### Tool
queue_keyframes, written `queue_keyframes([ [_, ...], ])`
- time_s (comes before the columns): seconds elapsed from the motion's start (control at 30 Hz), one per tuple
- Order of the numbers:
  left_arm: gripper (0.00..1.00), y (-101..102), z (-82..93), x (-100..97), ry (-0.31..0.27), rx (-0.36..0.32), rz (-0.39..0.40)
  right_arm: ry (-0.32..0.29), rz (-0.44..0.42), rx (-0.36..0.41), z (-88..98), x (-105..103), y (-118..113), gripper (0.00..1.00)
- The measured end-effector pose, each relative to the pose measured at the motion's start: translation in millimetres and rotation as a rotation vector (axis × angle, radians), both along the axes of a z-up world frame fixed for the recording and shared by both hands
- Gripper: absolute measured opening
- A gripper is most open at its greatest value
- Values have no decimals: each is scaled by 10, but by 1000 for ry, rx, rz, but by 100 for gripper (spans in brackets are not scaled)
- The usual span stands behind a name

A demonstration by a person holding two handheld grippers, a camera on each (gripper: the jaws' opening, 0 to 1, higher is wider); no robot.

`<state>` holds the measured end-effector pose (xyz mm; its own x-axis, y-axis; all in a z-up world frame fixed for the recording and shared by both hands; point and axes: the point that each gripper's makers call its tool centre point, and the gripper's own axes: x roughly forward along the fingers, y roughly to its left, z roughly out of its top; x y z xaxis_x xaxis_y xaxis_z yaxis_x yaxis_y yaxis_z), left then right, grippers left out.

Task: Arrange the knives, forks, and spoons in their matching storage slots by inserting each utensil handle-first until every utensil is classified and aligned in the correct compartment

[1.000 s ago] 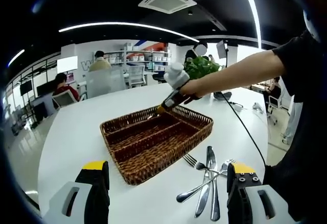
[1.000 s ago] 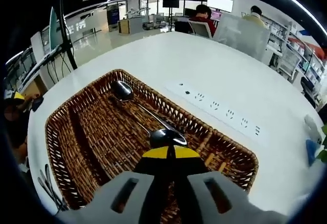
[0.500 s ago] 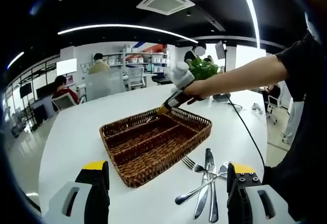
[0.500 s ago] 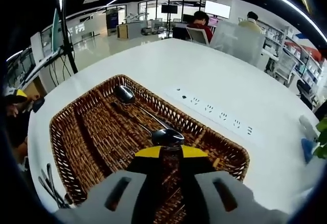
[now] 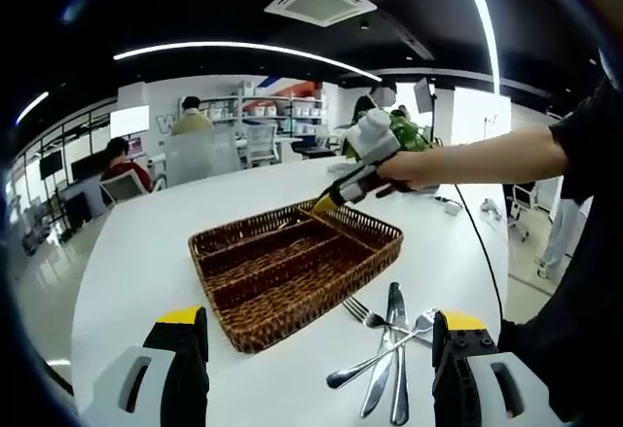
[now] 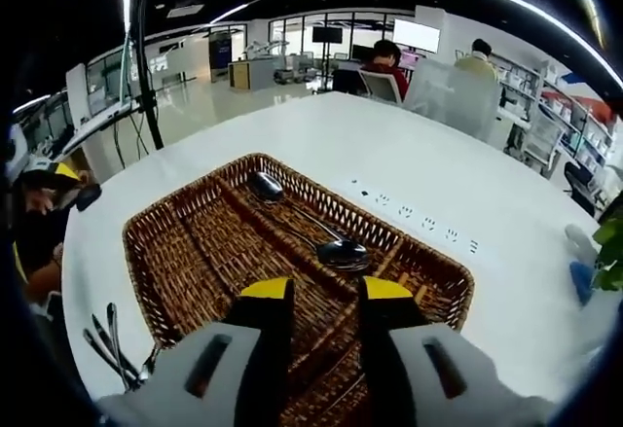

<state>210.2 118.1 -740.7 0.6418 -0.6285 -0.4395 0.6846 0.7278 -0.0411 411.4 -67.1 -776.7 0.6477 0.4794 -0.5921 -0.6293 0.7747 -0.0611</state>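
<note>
A brown wicker tray (image 5: 255, 322) with long compartments sits mid-table. In the right gripper view the tray (image 6: 156, 242) holds two spoons in its far compartment, one bowl (image 6: 263, 186) near the far end, the other bowl (image 6: 341, 250) just ahead of my jaws. My right gripper (image 6: 326, 296) hovers over the tray's near end, open, with nothing between its jaws. In the left gripper view a hand holds that right gripper (image 5: 327, 203) above the tray's far corner. My left gripper (image 5: 316, 354) stands wide open and low, with loose forks, knives and spoons (image 5: 389, 344) lying beside the tray.
The loose cutlery (image 6: 122, 344) lies off the tray's left corner in the right gripper view. Sockets (image 6: 414, 221) are set into the white table (image 5: 146, 252) past the tray. A black cable (image 5: 472, 247) trails over the table's right side. People sit at desks behind.
My right gripper opened and let go of the spoon, which now lies in the far compartment. The gripper then drew back and up from the tray. The left gripper stayed put.
</note>
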Motion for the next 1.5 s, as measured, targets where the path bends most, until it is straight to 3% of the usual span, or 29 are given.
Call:
queue_keyframes([
  [0.2,100,-12,18,-11,-1,-13,10,-54,0,45,173,-202,36,34],
  [0.6,100,-49,81,65,-27,-26,22,-90,10,56,132,-722,50,53],
  [0.9,100,-93,55,88,-30,-23,21,-124,-37,100,126,-1065,-113,64],
  [1.17,100,-120,14,46,-36,-35,28,-110,-71,144,61,-1288,-230,72],
  [1.5,100,-84,49,-27,-54,-47,41,-147,-81,162,162,-1511,-405,85],
])
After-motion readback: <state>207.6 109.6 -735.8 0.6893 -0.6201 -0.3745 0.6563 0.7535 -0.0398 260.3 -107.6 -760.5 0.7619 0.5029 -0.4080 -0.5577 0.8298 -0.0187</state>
